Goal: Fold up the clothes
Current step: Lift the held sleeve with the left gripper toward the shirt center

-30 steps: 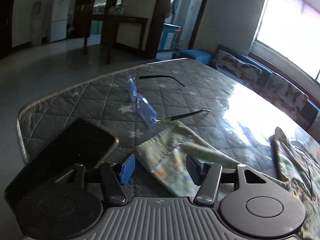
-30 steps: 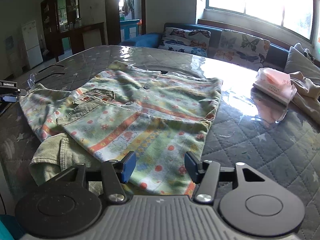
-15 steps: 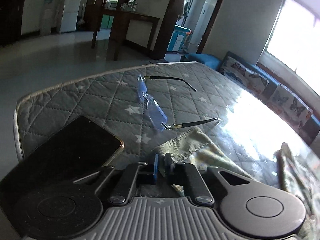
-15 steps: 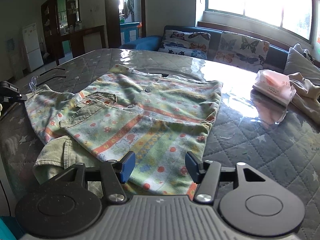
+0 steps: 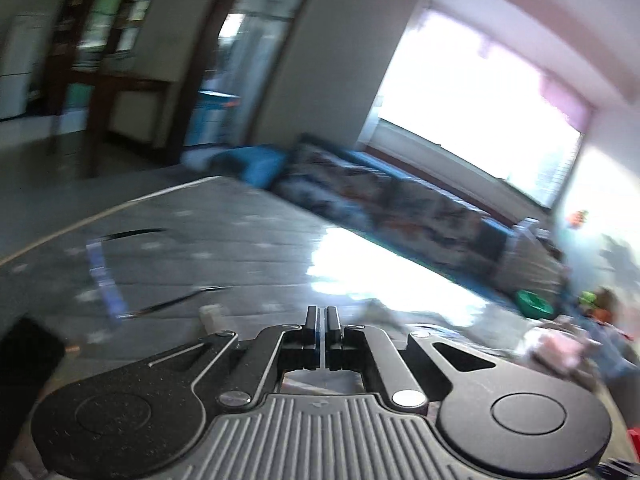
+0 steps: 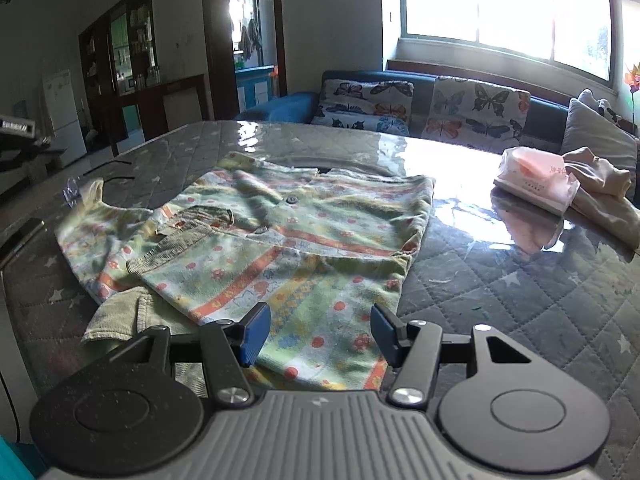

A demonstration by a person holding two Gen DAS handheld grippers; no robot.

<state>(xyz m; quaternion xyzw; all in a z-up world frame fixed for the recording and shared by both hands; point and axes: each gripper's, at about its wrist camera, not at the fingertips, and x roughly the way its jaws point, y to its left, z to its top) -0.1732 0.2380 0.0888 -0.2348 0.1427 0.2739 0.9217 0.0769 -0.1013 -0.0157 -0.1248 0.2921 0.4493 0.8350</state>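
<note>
On the quilted counter (image 6: 520, 280), center-left, the printed child's shirt (image 6: 288, 248) lies spread flat, buttons up, one sleeve trailing left toward the eyeglasses (image 5: 106, 276). No fold is visible yet; all folds remain, by my judgement. Right claw (image 6: 318, 334) hangs wide open over the near hem, empty. Left claw (image 5: 322, 322) is nearly closed; view blurred, cannot tell whether it pinches cloth.
</note>
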